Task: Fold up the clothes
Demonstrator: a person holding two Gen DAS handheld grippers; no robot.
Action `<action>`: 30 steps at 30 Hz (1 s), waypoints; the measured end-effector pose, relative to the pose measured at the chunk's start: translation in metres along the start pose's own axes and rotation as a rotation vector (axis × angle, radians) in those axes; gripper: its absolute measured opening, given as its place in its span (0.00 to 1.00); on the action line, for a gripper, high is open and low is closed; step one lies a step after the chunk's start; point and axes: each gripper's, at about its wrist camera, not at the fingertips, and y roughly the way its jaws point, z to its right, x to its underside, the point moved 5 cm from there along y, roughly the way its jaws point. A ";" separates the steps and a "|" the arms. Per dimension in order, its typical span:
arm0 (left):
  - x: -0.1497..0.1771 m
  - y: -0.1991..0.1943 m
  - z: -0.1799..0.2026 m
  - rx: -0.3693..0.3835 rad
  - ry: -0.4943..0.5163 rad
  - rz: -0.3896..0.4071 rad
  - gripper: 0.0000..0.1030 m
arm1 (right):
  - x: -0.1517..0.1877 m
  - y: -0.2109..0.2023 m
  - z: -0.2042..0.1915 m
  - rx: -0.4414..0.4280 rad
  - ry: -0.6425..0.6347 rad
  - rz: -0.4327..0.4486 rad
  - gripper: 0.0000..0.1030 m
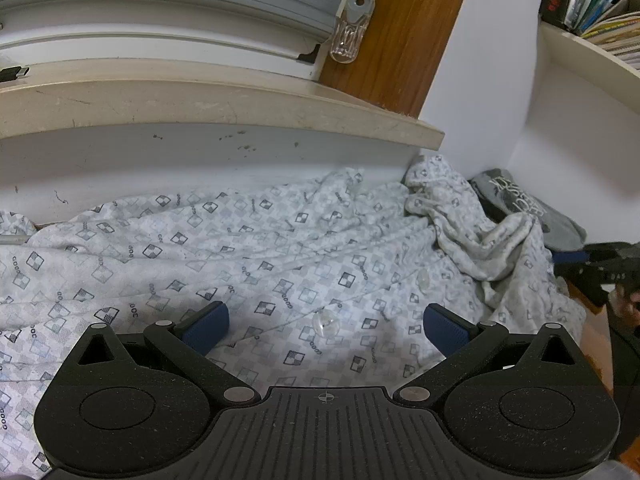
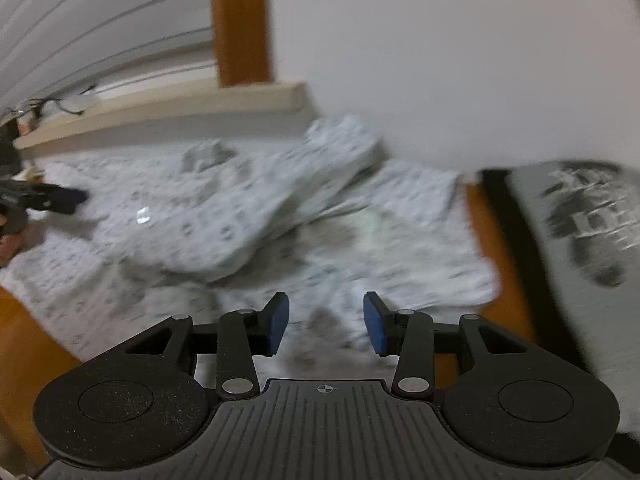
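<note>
Two grippers are working over one patterned shirt [image 1: 280, 264], which is lying spread and creased across a wooden surface [image 2: 24, 344] below a windowsill [image 1: 224, 108]. Nearest in the left wrist view, the left gripper [image 1: 326, 326] is hovering with its blue pads [image 1: 208, 326] standing wide apart and nothing between them, the cloth and a clear button [image 1: 326, 322] showing in the gap. In the right wrist view the right gripper [image 2: 326, 322] is also standing parted, narrower than the left, with only blurred fabric beneath it; whether its pads are touching the cloth is impossible to tell, since the whole view is smearing. Farther on, a bunched fold of the shirt is heaping up toward the wall corner. A grey printed garment [image 1: 528, 208] is lying beside it, partly hidden by that fold, its lettering unreadable. At the right edge of the left view, the other gripper is being cut off by the frame. Books [image 1: 600, 4] on a shelf are showing only partly.
</note>
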 end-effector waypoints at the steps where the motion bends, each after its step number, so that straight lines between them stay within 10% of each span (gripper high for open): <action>1: 0.000 0.000 0.000 -0.001 0.000 0.000 1.00 | 0.000 -0.003 0.003 0.021 -0.012 0.000 0.42; 23: 0.000 -0.001 0.000 0.003 -0.001 0.001 1.00 | 0.013 0.034 -0.014 0.148 -0.431 -0.115 0.56; 30: 0.000 -0.001 -0.001 0.003 -0.003 0.001 1.00 | -0.006 0.035 -0.002 0.062 -0.373 -0.119 0.05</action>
